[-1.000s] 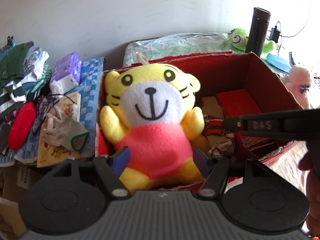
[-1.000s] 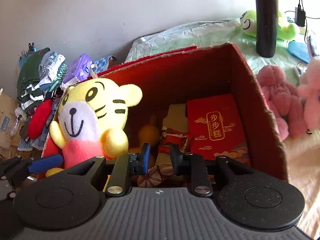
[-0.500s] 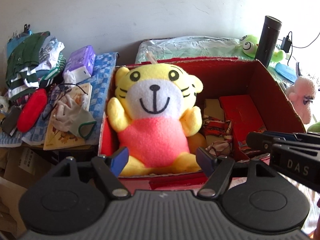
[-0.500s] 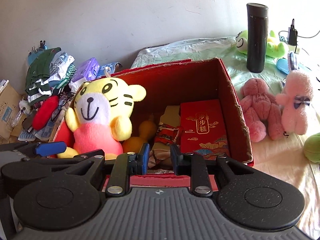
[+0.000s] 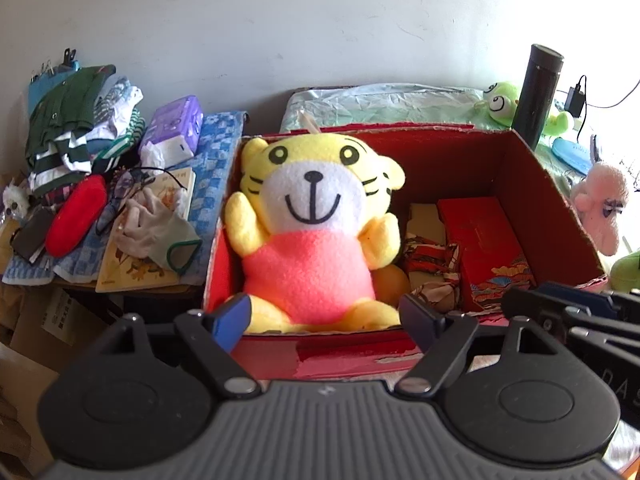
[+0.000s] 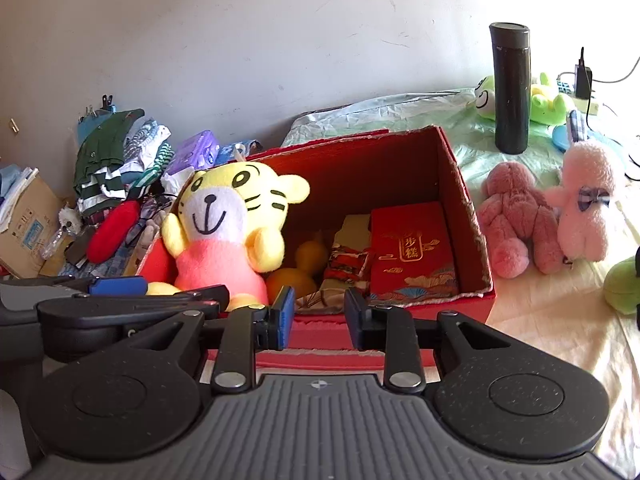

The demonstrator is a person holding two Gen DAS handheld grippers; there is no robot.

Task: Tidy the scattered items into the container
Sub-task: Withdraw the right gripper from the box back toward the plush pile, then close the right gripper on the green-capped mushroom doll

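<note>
A yellow tiger plush (image 5: 316, 232) in a pink shirt sits upright in the left end of the red cardboard box (image 5: 560, 200); it also shows in the right wrist view (image 6: 228, 232). The box (image 6: 468, 216) also holds a red gift packet (image 6: 412, 252), an orange gourd (image 6: 296, 268) and patterned packets. My left gripper (image 5: 326, 316) is open and empty, just in front of the box's near wall. My right gripper (image 6: 318, 312) is part open and empty, also in front of the box.
Two pink plush toys (image 6: 516, 220) (image 6: 584, 208), a green frog plush (image 6: 540, 98) and a black flask (image 6: 510, 88) stand right of the box on the bed. Left of the box lie clothes (image 5: 76, 132), a red pouch (image 5: 76, 216), tissues (image 5: 176, 128) and gloves (image 5: 156, 232).
Both grippers have pulled back from the box, so the box and plush look smaller. The left gripper has let go of the tiger plush, which now sits in the box.
</note>
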